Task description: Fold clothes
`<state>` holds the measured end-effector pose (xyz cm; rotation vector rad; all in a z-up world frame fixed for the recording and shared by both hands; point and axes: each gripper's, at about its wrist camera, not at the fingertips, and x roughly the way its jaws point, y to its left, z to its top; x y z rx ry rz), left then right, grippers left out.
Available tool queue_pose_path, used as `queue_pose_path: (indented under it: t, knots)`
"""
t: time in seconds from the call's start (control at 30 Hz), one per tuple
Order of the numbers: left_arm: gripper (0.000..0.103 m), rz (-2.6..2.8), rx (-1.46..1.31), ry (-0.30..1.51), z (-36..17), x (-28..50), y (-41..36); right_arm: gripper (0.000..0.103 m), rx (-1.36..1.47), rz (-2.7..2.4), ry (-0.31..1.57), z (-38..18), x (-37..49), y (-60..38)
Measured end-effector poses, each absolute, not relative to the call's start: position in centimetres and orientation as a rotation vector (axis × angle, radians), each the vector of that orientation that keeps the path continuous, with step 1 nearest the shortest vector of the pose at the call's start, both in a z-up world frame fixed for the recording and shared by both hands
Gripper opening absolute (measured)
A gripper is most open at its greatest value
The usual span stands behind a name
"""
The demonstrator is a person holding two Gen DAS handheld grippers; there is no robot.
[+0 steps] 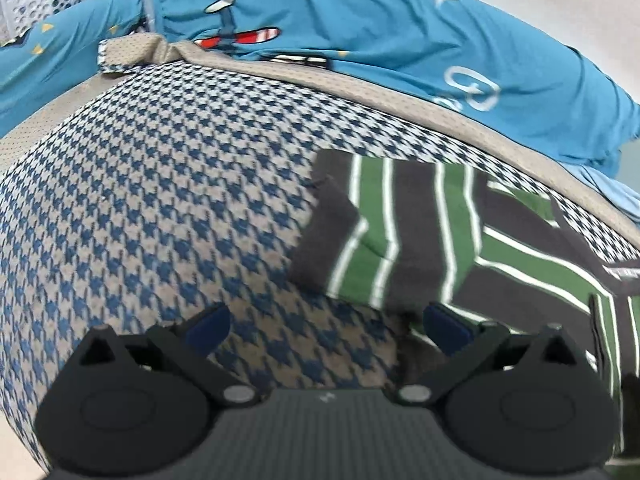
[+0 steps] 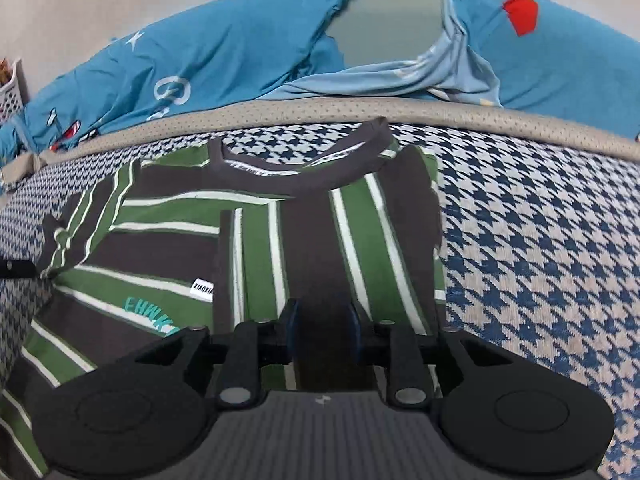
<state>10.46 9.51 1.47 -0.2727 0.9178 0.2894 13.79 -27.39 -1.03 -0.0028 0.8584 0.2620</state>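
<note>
Left wrist: left tool [image 1: 326, 326] hanging wide, empty, over the mat [image 1: 160, 200]; shirt [image 1: 420, 232] lying right and ahead. Right wrist: right tool [image 2: 323, 322] sitting partly open over the shirt [image 2: 304, 240], nearer; collar far end, long axis running straight ahead.

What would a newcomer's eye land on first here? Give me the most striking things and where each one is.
First, the green and dark striped shirt, lying partly folded on the blue houndstooth cover, its neckline toward the far edge. Behind it, a rumpled blue printed fabric runs along the far side. The right gripper hangs over the shirt with jaws slightly apart; the left gripper is open at the shirt's sleeve end.
</note>
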Motion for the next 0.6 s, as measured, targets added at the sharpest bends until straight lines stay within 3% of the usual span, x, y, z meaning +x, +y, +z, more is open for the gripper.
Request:
queue_pose_path:
  t: [0.33,0.6]
  knots:
    - [0.103,0.256,-0.507,0.888,0.6,12.9,15.0,0.035,0.066,0.214,0.890,-0.3,12.5,-27.7]
    - [0.103,0.212,-0.476,0.882,-0.3,15.7,14.1,0.038,0.098,0.200,0.888,-0.1,11.4,-27.1]
